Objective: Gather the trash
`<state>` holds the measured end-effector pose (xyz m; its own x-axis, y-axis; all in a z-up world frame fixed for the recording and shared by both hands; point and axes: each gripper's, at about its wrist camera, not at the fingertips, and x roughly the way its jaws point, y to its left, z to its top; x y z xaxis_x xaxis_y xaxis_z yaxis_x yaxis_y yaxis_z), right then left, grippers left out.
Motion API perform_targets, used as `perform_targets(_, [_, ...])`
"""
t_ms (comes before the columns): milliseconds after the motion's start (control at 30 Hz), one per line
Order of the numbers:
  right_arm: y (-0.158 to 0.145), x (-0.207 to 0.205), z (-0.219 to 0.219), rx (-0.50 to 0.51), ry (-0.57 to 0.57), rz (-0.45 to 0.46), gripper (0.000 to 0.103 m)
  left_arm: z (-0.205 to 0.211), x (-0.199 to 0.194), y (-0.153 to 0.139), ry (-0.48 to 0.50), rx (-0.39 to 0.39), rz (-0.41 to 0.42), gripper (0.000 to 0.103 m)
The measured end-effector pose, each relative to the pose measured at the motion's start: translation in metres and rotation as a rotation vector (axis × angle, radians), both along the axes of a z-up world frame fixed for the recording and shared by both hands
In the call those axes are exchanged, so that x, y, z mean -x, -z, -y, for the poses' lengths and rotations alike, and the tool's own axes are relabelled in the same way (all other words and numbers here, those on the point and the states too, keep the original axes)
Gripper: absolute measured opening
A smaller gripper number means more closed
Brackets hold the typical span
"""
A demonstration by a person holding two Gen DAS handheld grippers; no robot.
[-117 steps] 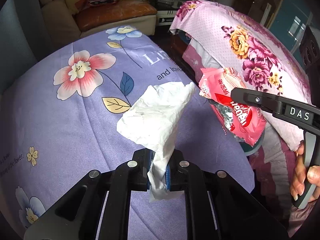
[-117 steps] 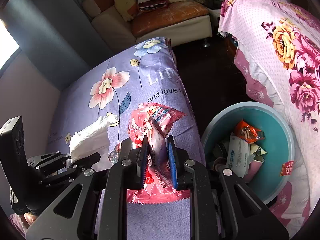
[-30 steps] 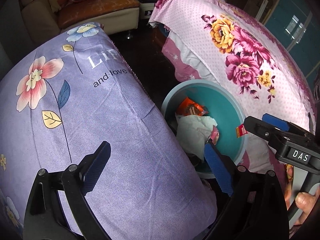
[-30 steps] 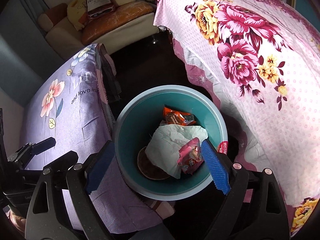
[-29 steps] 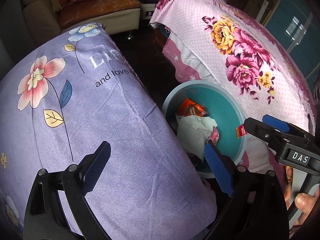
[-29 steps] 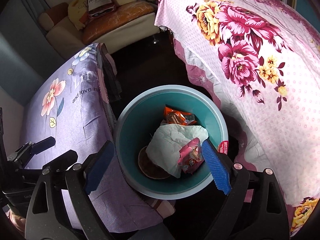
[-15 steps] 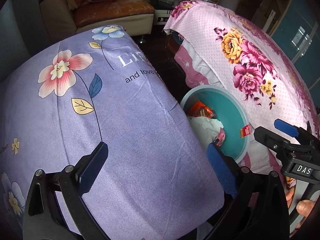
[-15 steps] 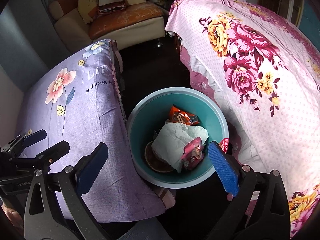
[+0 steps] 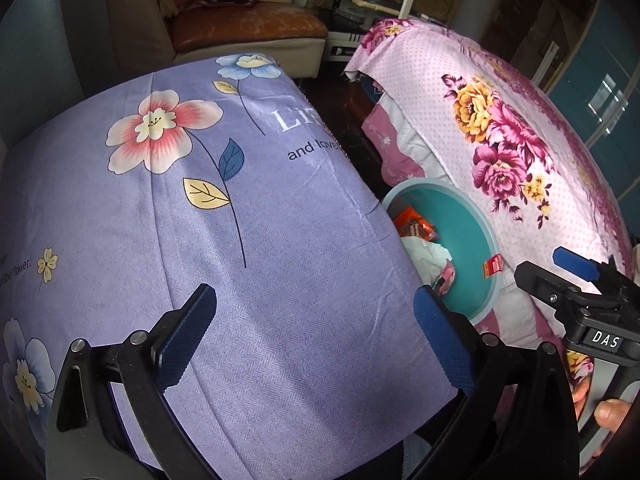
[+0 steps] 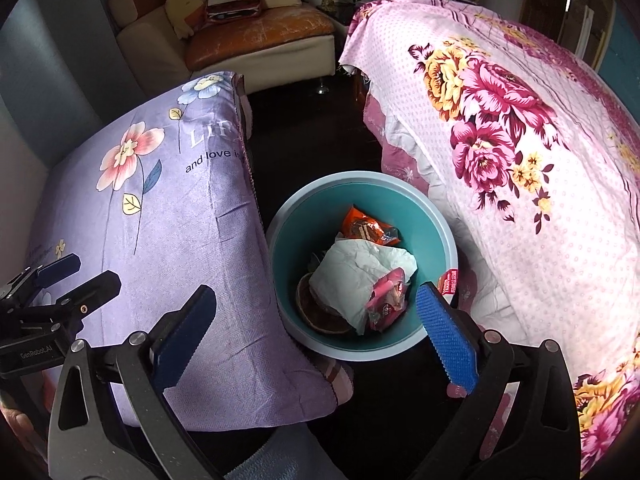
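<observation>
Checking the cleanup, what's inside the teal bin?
In the teal bin: white tissue on top, pink wrapper, orange wrapper, a brown round item partly covered. Anything deeper is hidden.

Bin (image 10: 434,216) teal inside, pale blue rim. Contents: white tissue (image 10: 352,276), pink wrapper (image 10: 386,298), orange wrapper (image 10: 368,228). Lilac floral cover (image 9: 280,260); pink dotted floral cover (image 10: 540,200).

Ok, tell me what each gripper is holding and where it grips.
Nothing: left gripper and right gripper both have empty, wide-open jaws.
</observation>
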<state>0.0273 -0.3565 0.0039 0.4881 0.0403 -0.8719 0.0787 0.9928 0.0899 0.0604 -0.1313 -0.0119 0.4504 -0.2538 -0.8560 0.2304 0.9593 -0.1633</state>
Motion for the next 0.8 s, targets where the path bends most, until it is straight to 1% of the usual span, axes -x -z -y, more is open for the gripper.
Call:
perform_targets(400, [0.007, 0.0, -0.014, 0.009, -0.031, -0.015, 0.096, -0.012, 0.01, -0.003, -0.021, -0.038, 0.065, 0.099])
perform_targets(800, [0.02, -0.006, -0.009, -0.005, -0.021, -0.035, 0.096, -0.015, 0.004, 0.006, -0.037, -0.061, 0.048, 0.099])
